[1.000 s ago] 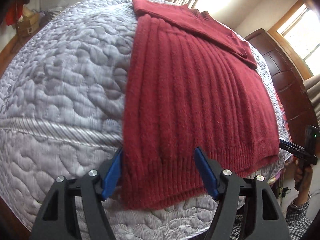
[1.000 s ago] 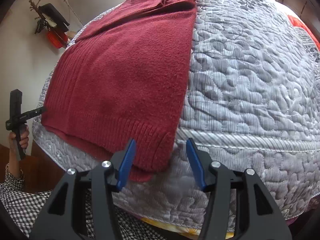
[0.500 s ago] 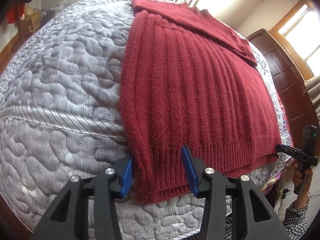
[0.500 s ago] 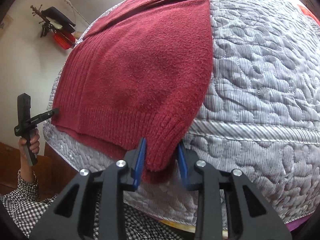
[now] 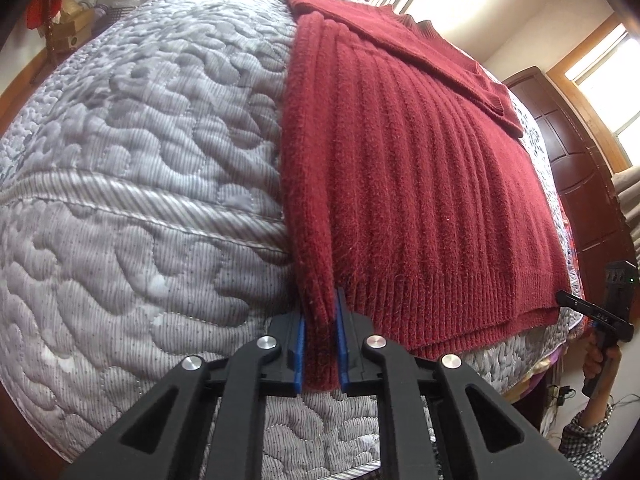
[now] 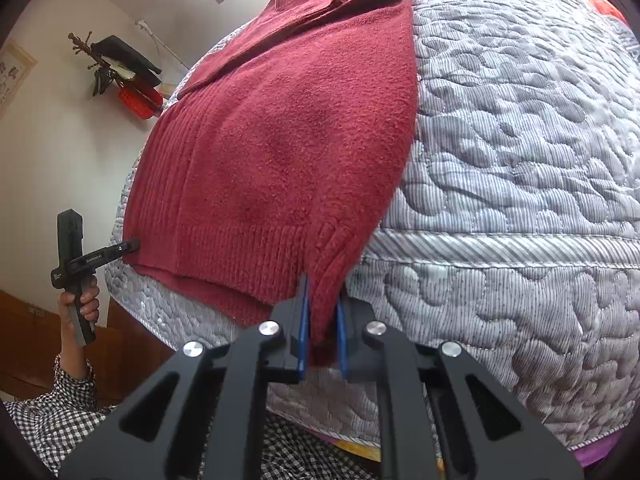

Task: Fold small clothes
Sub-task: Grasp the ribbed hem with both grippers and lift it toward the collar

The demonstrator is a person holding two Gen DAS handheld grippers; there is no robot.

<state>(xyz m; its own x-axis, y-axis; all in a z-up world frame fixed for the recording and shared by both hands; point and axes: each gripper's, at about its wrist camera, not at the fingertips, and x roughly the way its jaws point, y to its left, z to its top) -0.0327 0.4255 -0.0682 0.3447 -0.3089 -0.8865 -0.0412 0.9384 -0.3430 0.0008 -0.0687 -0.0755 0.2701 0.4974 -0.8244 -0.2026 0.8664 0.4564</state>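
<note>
A dark red knit sweater (image 5: 420, 176) lies flat on a grey quilted bed, its sleeves folded across the far top. My left gripper (image 5: 319, 312) is shut on the near left corner of its ribbed hem. In the right wrist view the same sweater (image 6: 280, 140) spreads away from me, and my right gripper (image 6: 322, 304) is shut on the near right hem corner. Each gripper also shows in the other's view: the right one (image 5: 600, 316) at the far right edge, the left one (image 6: 120, 248) at the left, held by a hand.
The grey quilted bed cover (image 5: 140, 140) extends left of the sweater and also to its right (image 6: 520, 140). A dark wooden cabinet (image 5: 568, 152) stands beyond the bed. A wall hook with dark and red items (image 6: 124, 72) hangs at the left. A checked sleeve (image 6: 52, 412) is low.
Both grippers moved in on the hem corners and closed from open to shut, pinching the knit fabric between their blue pads.
</note>
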